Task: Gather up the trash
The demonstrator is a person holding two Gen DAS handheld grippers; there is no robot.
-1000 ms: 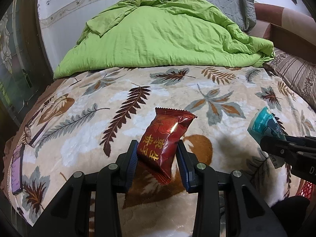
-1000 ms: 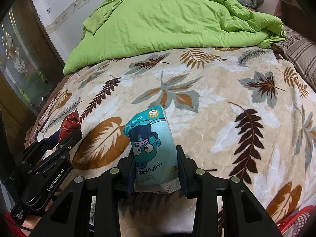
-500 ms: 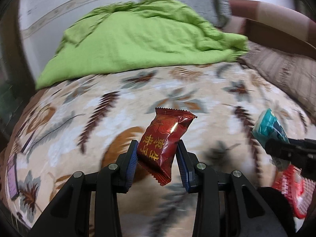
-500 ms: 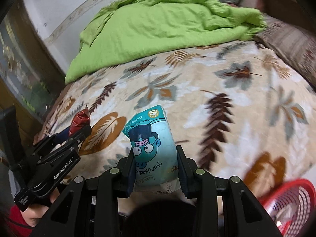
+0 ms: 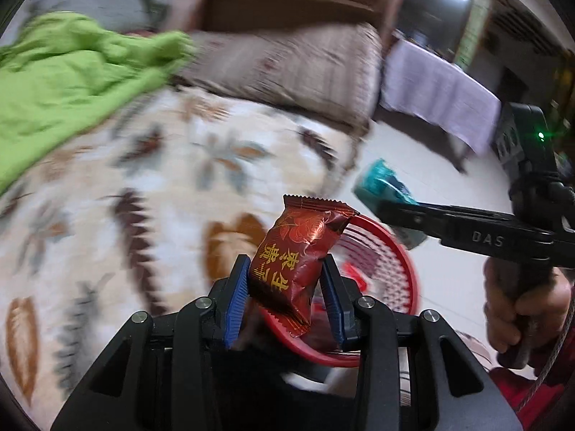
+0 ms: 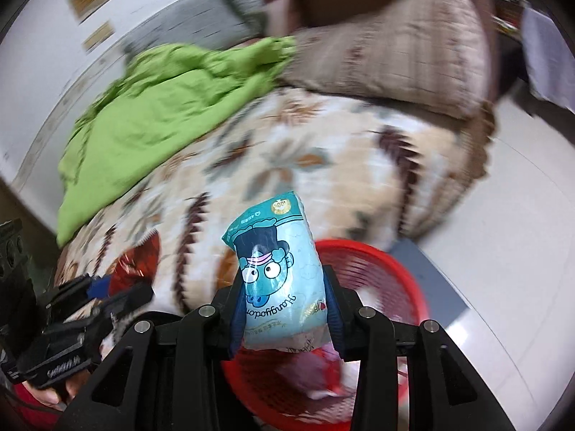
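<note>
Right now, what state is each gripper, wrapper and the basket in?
left gripper: shut on red snack wrapper, held upright.
right gripper: shut on teal snack packet, held upright.
red basket: open-topped, on the floor beside the bed, some trash already inside.

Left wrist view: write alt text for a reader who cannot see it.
The left gripper is clamped on a dark red snack wrapper, held above a red mesh basket beside a bed with a leaf-print blanket. To the right, the right gripper holds a teal packet. The background is motion-blurred.
</note>
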